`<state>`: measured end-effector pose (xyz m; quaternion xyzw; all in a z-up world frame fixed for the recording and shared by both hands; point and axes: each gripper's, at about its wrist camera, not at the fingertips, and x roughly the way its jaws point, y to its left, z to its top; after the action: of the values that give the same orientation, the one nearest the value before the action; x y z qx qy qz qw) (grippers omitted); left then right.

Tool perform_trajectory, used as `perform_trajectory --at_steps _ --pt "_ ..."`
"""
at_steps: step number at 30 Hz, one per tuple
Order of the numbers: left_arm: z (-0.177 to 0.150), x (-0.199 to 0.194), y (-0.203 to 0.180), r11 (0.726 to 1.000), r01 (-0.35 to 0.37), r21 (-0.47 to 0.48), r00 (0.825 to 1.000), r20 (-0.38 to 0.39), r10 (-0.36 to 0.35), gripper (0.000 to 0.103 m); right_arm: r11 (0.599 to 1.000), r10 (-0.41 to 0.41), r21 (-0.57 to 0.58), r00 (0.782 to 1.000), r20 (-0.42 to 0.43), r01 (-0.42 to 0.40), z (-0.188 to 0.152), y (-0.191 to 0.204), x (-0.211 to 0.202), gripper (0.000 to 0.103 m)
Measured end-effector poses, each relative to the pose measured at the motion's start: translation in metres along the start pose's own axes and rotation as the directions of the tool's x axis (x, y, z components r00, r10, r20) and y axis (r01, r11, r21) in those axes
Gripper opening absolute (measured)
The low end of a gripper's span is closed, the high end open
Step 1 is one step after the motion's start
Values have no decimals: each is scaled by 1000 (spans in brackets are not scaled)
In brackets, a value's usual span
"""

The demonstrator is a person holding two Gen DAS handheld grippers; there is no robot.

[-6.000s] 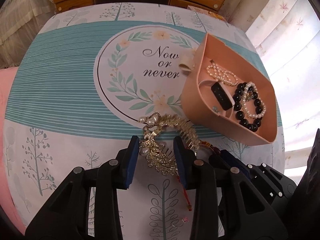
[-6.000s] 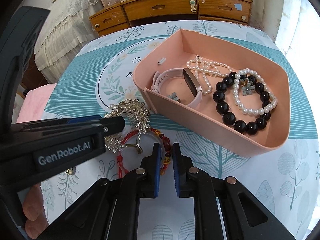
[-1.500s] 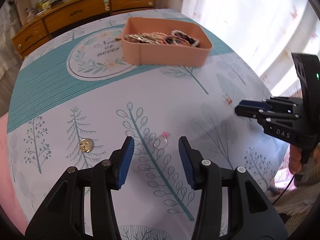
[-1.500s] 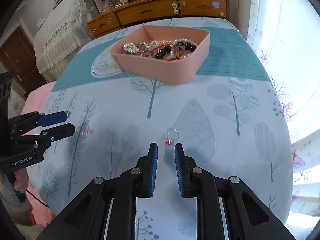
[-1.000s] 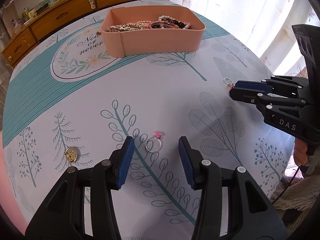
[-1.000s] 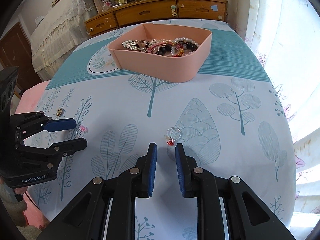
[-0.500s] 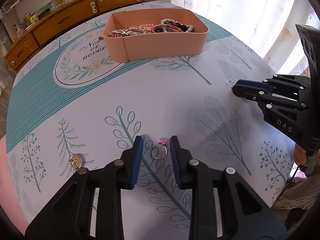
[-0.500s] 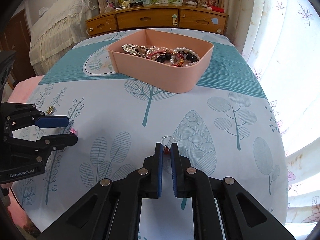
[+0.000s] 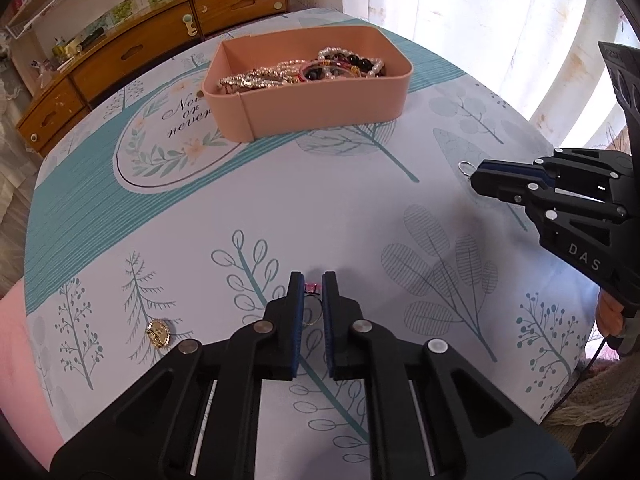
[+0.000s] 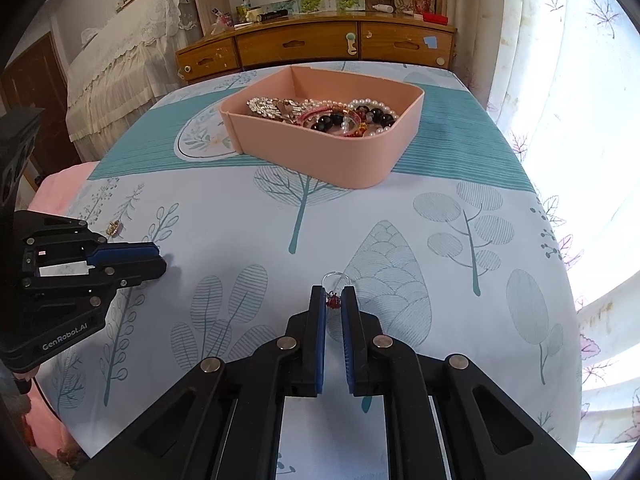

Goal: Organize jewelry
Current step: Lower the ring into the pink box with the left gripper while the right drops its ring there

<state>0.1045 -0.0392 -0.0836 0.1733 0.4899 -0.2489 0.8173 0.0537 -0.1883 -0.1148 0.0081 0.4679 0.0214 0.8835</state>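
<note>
The left claw is closed on a ring with a pink stone near the surface's front edge, a gold pendant lying to its left. The right claw is clamped on a ring with a red charm at mid-surface, and the pink tray of jewelry sits toward the far edge

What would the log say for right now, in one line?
left gripper: shut on pink ring | right gripper: shut on red ring | tray: full | gold charm: loose
</note>
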Motion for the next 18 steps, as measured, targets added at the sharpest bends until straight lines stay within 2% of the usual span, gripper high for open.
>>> perform_trajectory --at_steps 8,13,18 --pt "38 -25 4 1000 -17 -6 997 72 18 7 1000 8 2 997 78 -8 33 -9 -23 8" --pt "80 -41 11 999 -46 -12 989 138 47 7 998 47 26 990 135 -51 70 -18 -35 8" --pt "128 -46 19 999 -27 -29 982 186 32 7 990 98 87 982 160 -113 110 -33 -33 8"
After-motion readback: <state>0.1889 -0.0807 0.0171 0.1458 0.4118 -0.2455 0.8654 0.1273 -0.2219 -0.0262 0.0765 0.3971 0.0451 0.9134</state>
